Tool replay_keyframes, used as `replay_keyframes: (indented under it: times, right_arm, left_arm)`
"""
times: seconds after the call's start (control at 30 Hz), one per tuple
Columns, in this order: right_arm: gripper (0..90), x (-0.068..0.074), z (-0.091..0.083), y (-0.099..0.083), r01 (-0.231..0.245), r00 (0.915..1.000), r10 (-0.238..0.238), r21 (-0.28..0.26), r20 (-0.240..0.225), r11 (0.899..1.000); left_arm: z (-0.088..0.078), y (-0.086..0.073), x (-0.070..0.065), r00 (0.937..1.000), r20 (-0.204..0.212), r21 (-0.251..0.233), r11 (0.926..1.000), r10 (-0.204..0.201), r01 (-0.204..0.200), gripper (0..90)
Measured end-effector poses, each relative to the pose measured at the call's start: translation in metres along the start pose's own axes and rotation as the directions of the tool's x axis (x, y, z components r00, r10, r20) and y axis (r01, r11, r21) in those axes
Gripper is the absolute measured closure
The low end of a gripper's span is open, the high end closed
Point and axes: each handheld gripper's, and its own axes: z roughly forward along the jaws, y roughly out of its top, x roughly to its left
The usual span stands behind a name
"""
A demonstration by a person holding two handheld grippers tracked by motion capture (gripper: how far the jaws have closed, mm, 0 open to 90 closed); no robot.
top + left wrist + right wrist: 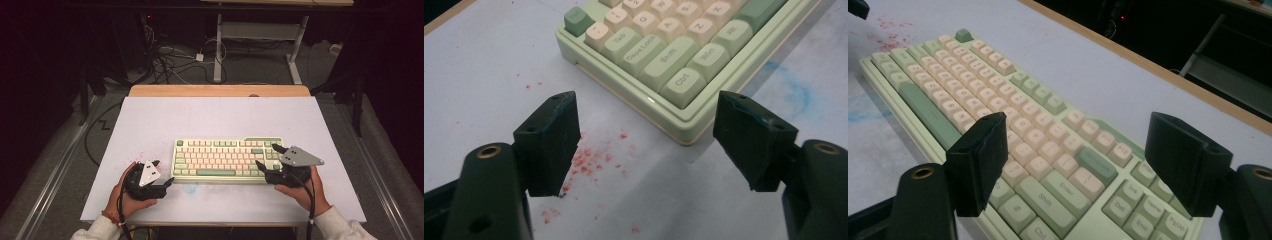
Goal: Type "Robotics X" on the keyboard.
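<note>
Keyboard [227, 160] flat on my tabletop [210, 117], grippers at either end
My left gripper [164, 174] sits near its left corner, fingers [549, 140] wide; right gripper [270, 157] overhangs the right end, fingers [980, 160] wide, holding nothing

Work surface is a table [150, 120] with a pale, light-coloured top and a wooden edge strip showing along its far side at 12 o'clock. One keyboard [227, 159], pale green case with cream and green keys, lies flat directly on the top, just toward 5 o'clock of centre, its long side parallel to the near edge. Surface marks noted: red speckles [589, 160] on the top off the keyboard's left end at about 8 o'clock, and a faint blue smear [796, 90] just in front of the keyboard's near edge.
</note>
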Motion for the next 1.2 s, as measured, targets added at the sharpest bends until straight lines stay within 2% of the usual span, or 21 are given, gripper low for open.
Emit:
replay_keyframes:
  times: [0.17, 0.5, 0.57, 0.6, 0.63, 0.67, 0.7, 0.73, 0.77, 0.8, 0.83, 0.87, 0.9, 0.93, 0.97, 1.13, 1.2]
  right_arm:
    - [24.1, -0.001, -0.007, -0.01, 0.001, 1.0, -0.001, -0.006, 0.001, 1.0]
    - [22.8, 0.0, -0.019, -0.032, -0.012, 0.9993, 0.012, 0.0, 0.037, 1.0]
    - [22.8, 0.0, -0.021, -0.036, -0.02, 0.9991, 0.019, 0.007, 0.038, 1.0]
    - [22.8, 0.001, -0.022, -0.038, -0.015, 0.999, 0.015, 0.011, 0.042, 1.0]
    - [22.8, 0.001, -0.025, -0.04, -0.01, 0.9989, 0.009, 0.013, 0.047, 1.0]
    - [22.8, 0.002, -0.026, -0.041, -0.012, 0.9988, 0.011, 0.014, 0.047, 1.0]
    - [22.8, 0.002, -0.027, -0.042, -0.007, 0.9989, 0.007, 0.012, 0.047, 1.0]
    - [22.8, 0.002, -0.027, -0.042, -0.007, 0.9989, 0.007, 0.012, 0.047, 1.0]
    - [22.8, 0.003, -0.03, -0.043, -0.01, 0.9989, 0.009, 0.016, 0.045, 1.0]
    - [22.8, 0.003, -0.031, -0.045, -0.005, 0.9989, 0.004, 0.02, 0.047, 1.0]
    - [22.8, 0.003, -0.031, -0.045, -0.005, 0.9989, 0.004, 0.02, 0.047, 1.0]
    - [22.8, 0.004, -0.034, -0.047, -0.001, 0.9989, 0.0, 0.025, 0.047, 1.0]
    - [22.8, 0.005, -0.035, -0.048, 0.003, 0.9987, -0.004, 0.031, 0.05, 1.0]
    - [22.8, 0.005, -0.036, -0.05, 0.002, 0.9987, -0.004, 0.034, 0.051, 0.999]
    - [22.8, 0.006, -0.038, -0.051, 0.001, 0.9988, -0.003, 0.035, 0.048, 0.999]
    - [22.8, 0.006, -0.041, -0.054, 0.001, 0.9987, -0.003, 0.04, 0.052, 0.999]
    - [22.8, 0.006, -0.042, -0.055, -0.001, 0.9987, -0.001, 0.04, 0.052, 0.999]
  left_arm:
    - [-0.002, 0.001, 0.001, 1.0, 0.002, -0.008, 0.9999, -0.007, 0.007, 24.6]
    - [-0.008, 0.006, 0.002, 0.9997, 0.006, -0.033, 0.9992, -0.023, 0.023, 23.9]
    - [-0.01, 0.007, 0.002, 0.9986, 0.011, -0.027, 0.9983, -0.052, 0.052, 31.4]
    - [-0.011, 0.008, 0.003, 0.9982, 0.03, -0.027, 0.9982, -0.053, 0.053, 33.1]
    - [-0.012, 0.009, 0.003, 0.9981, 0.033, -0.031, 0.9981, -0.053, 0.054, 41.9]
    - [-0.012, 0.01, 0.003, 0.998, 0.029, -0.027, 0.998, -0.057, 0.057, 44.9]
    - [-0.012, 0.011, 0.004, 0.9968, 0.05, -0.021, 0.9978, -0.062, 0.063, 51.8]
    - [-0.012, 0.011, 0.004, 0.9959, 0.066, -0.018, 0.9978, -0.062, 0.064, 51.8]
    - [-0.013, 0.013, 0.004, 0.9964, 0.058, -0.014, 0.9979, -0.062, 0.063, 60.8]
    - [-0.013, 0.014, 0.004, 0.9956, 0.069, -0.012, 0.9978, -0.064, 0.065, 65.9]
    - [-0.014, 0.015, 0.005, 0.9944, 0.082, -0.012, 0.9976, -0.067, 0.068, 65.9]
    - [-0.014, 0.016, 0.005, 0.9946, 0.084, -0.006, 0.9981, -0.061, 0.062, 76.6]
    - [-0.015, 0.018, 0.005, 0.9939, 0.094, 0.001, 0.9983, -0.058, 0.058, 81.9]
    - [-0.015, 0.02, 0.004, 0.9956, 0.081, 0.002, 0.9989, -0.047, 0.047, 87.8]
    - [-0.016, 0.021, 0.002, 0.9963, 0.078, -0.003, 0.9993, -0.036, 0.037, 87.8]
    - [-0.013, 0.036, -0.006, 0.992, 0.126, -0.004, 1.0, -0.005, 0.006, 87.9]
    - [-0.008, 0.044, -0.01, 0.9862, 0.165, 0.015, 0.9998, 0.012, -0.014, 87.9]
